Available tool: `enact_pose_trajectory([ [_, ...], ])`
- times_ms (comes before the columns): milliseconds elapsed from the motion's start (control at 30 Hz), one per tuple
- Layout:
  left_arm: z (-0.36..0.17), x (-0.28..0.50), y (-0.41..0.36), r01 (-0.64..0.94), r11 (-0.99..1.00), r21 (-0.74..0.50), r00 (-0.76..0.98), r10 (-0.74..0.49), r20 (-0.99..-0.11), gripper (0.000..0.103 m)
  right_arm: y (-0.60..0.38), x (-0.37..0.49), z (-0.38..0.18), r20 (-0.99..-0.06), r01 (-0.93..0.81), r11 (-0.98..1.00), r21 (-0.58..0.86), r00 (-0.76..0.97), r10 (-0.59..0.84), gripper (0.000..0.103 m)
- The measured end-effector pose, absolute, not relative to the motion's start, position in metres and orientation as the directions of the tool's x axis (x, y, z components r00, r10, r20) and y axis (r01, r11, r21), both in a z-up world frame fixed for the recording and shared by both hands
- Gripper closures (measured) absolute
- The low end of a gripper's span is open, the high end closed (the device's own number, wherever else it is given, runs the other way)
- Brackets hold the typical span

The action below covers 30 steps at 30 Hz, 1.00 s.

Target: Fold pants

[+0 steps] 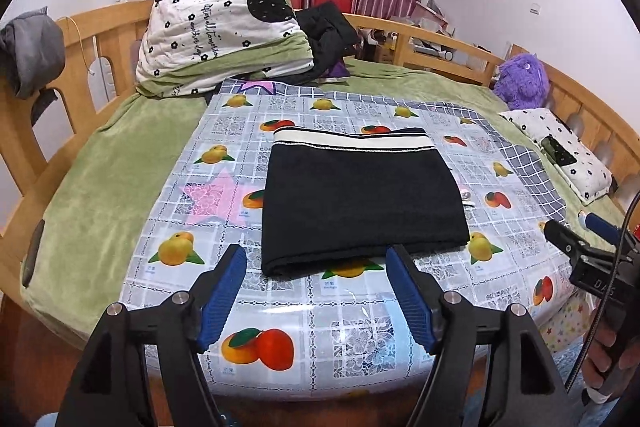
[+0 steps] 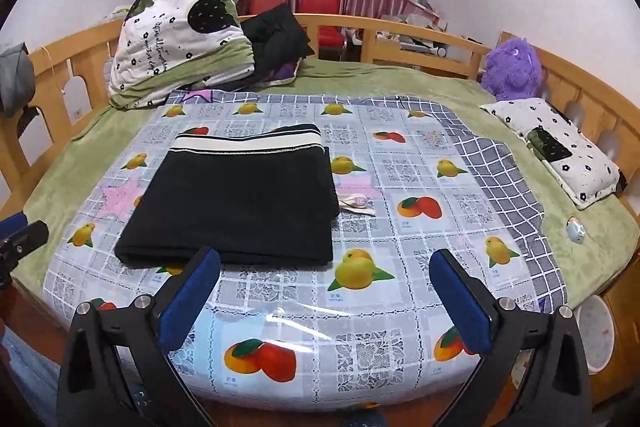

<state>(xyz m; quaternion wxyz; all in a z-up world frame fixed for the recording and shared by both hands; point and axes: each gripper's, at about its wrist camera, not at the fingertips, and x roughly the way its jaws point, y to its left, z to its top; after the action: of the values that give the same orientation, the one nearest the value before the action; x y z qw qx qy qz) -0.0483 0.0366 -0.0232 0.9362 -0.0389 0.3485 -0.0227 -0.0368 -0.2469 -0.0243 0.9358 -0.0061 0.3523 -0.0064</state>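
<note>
Black pants [image 1: 360,199] with a cream striped waistband lie folded into a flat rectangle on the fruit-print plastic sheet [image 1: 320,339]; they also show in the right wrist view [image 2: 240,199]. My left gripper [image 1: 316,255] is open and empty, just in front of the pants' near edge. My right gripper [image 2: 324,261] is open and empty, near the pants' front right corner. The right gripper also shows at the right edge of the left wrist view [image 1: 568,235].
A folded quilt [image 1: 224,31] and dark clothes [image 1: 328,35] sit at the back of the bed. A purple plush toy [image 1: 522,81] and a small pillow [image 1: 560,151] lie at the right. A wooden rail [image 1: 80,67] surrounds the bed. A tag [image 2: 356,205] lies beside the pants.
</note>
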Motion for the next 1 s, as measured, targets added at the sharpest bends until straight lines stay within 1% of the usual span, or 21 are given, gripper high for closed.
enact_pose_trajectory([
  [467,-0.0228,-0.0504,0.0293,0.039,0.997,-0.072,0.76,-0.076,-0.645,0.031,-0.2527,-0.0385,-0.0237,-0.662,0.015,1.0,0.008,0.749,-0.006,0.001],
  [1000,-0.025,-0.0494,0.0277,0.051,0.996,-0.075,0.755,-0.088,-0.65,0.031,-0.2528,-0.0389,-0.0242,-0.658,0.017,1.0,-0.005,0.753,-0.016,0.001],
])
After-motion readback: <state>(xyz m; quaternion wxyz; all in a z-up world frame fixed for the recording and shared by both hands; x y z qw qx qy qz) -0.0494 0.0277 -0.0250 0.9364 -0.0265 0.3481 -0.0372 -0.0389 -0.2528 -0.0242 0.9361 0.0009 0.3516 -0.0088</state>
